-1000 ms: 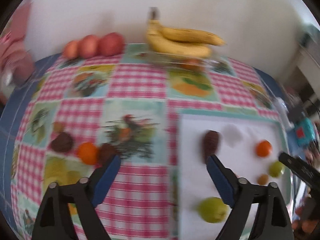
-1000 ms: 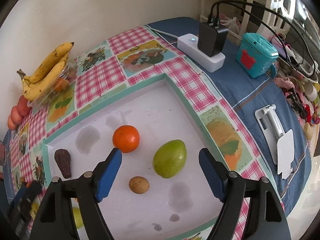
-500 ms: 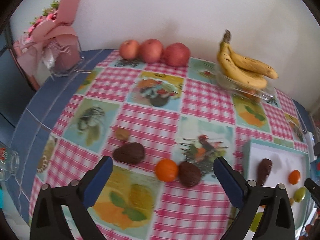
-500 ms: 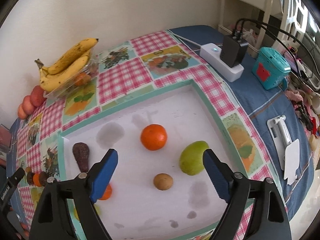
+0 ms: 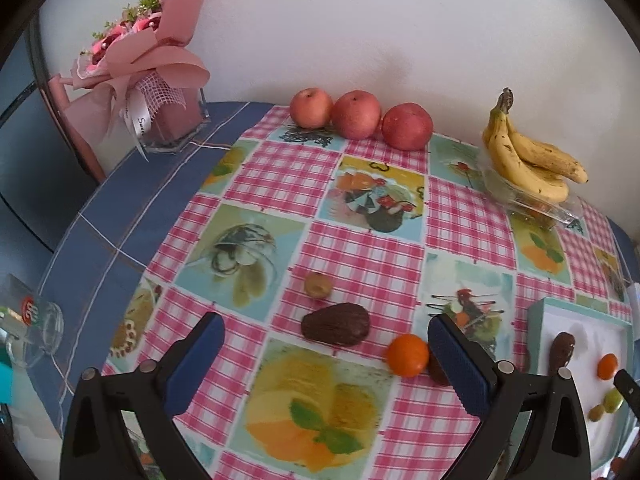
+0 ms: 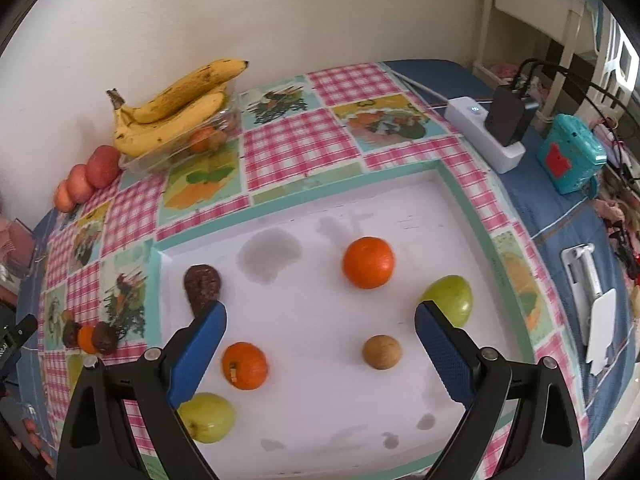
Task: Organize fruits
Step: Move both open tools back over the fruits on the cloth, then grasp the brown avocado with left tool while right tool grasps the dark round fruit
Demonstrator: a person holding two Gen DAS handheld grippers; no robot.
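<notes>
The left gripper (image 5: 326,364), fingers spread and empty, faces the dark avocado (image 5: 335,324) on the tablecloth, likely to collect it, while the right gripper (image 6: 320,350) hovers spread over the white tray (image 6: 320,432).

A lived-in home room

A checked fruit-print tablecloth (image 5: 360,248) covers the worktop, with a wrapped bouquet (image 5: 140,52), a power strip (image 6: 484,132) with charger, and household clutter alongside.

Off to my left I see a pink-wrapped bouquet (image 5: 138,60) standing in a clear vase on the blue cloth, a drinking glass (image 5: 38,334) near the edge, and to my right a white power strip (image 6: 486,132), a teal gadget (image 6: 570,160) and a white phone stand (image 6: 592,300).
</notes>
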